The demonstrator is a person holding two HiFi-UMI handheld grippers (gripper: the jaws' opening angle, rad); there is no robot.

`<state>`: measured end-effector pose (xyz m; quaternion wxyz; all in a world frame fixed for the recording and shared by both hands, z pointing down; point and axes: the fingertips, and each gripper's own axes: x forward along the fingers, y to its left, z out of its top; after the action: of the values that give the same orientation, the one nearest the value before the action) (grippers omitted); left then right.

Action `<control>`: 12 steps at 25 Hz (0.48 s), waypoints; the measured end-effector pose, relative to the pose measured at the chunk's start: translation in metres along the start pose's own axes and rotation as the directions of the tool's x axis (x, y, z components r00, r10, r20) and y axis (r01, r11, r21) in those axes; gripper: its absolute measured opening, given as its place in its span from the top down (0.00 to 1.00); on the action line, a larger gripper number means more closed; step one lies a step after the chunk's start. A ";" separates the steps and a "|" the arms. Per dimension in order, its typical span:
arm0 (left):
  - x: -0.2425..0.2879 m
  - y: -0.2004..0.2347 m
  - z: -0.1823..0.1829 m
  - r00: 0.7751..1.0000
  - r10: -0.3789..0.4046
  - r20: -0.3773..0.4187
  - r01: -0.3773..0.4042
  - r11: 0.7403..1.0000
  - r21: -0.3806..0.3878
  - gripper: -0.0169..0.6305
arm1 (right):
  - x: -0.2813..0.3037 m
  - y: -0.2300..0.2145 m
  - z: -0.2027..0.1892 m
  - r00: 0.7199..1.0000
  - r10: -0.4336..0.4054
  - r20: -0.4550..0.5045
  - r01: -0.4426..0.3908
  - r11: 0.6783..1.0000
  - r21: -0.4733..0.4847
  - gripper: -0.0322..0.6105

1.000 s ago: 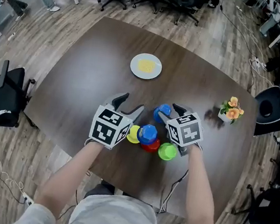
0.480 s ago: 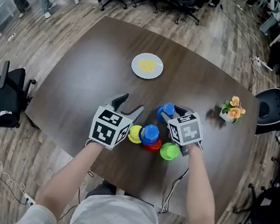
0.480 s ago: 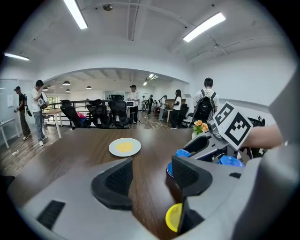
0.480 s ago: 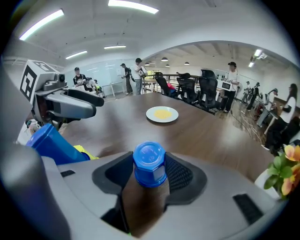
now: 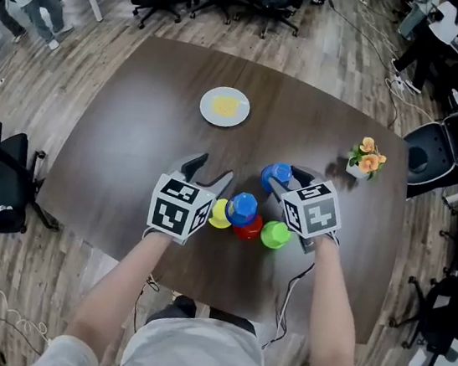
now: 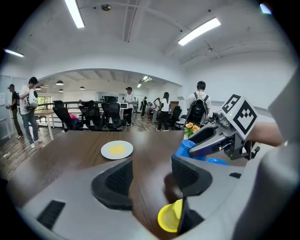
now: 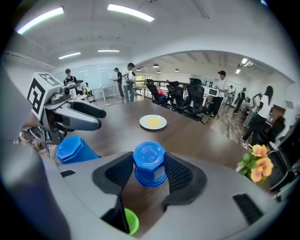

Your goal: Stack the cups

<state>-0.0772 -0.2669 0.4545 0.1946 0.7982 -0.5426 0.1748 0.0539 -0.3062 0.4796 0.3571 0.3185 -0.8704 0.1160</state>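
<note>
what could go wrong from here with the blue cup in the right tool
1. The right tool has just been closing its jaws on the blue cup between them. The cup's sides taper, so it may slip or tilt.
2. The other blue cup, apparently on the red cup, is crowded by the yellow cup and green cup. Stacking there could knock one over.
3. The open left tool hovers close by, so the tools might clash.

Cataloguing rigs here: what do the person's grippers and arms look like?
The left gripper and right gripper: grey bodies, black textured pads, each with a white cube of black square markers. A black cable trails from the right. Light grey short sleeves. The right jaws have just been closing, a blue cup between them.
</note>
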 end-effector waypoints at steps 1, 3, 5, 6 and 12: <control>-0.002 -0.001 0.000 1.000 -0.008 0.002 0.008 1.000 0.001 0.57 | -0.006 0.001 0.000 1.000 -0.011 0.005 0.011 1.000 0.006 0.61; -0.006 -0.003 0.000 1.000 -0.025 0.008 0.025 1.000 0.004 0.57 | -0.017 0.004 -0.001 0.999 -0.033 0.011 0.033 0.999 0.012 0.61; -0.009 -0.007 0.002 0.999 -0.043 0.014 0.043 0.999 0.013 0.57 | -0.029 0.006 -0.003 0.998 -0.060 0.016 0.060 0.998 0.015 0.61; -0.010 -0.010 0.002 0.998 -0.053 0.016 0.053 0.998 0.017 0.57 | -0.035 0.007 -0.004 0.997 -0.073 0.019 0.073 0.997 0.020 0.61; -0.019 -0.021 -0.003 0.993 -0.115 0.013 0.115 0.993 0.034 0.57 | -0.063 0.021 -0.013 0.991 -0.132 0.032 0.130 0.989 0.069 0.61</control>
<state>-0.0638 -0.2433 0.4454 0.1869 0.8326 -0.4942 0.1664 0.0819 -0.2545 0.4458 0.3372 0.3888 -0.8496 0.1152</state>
